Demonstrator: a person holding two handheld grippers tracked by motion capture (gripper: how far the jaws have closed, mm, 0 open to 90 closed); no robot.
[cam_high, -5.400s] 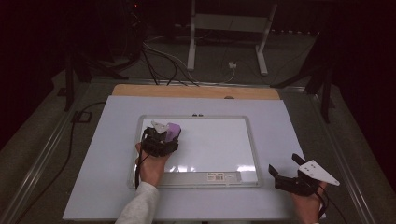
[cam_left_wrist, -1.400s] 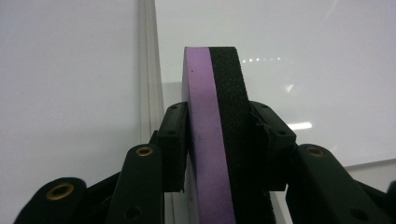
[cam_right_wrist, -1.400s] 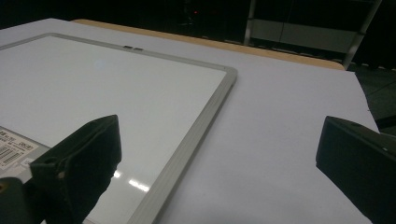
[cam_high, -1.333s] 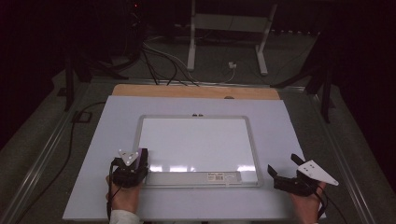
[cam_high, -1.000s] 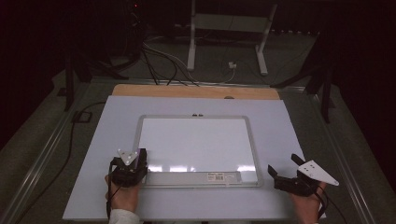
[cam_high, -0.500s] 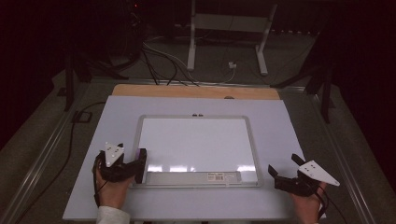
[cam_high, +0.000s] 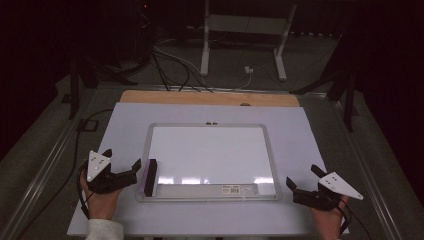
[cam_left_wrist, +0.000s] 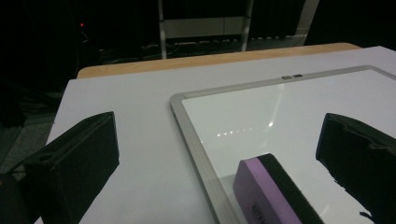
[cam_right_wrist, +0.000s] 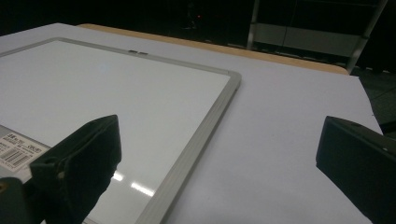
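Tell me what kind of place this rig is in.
Likely a lab or recording workspace, not a home: a whiteboard and eraser on a white-covered table, loose cables on the floor, a metal stand behind, dark surroundings.

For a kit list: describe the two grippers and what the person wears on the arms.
Both grippers are black, each topped by a pale grey three-cornered plate. The left gripper trails a black cable past the wrist, above a white sleeve. The right gripper also has a dark cable by the wrist. The fingers are blocky, matte black pads.
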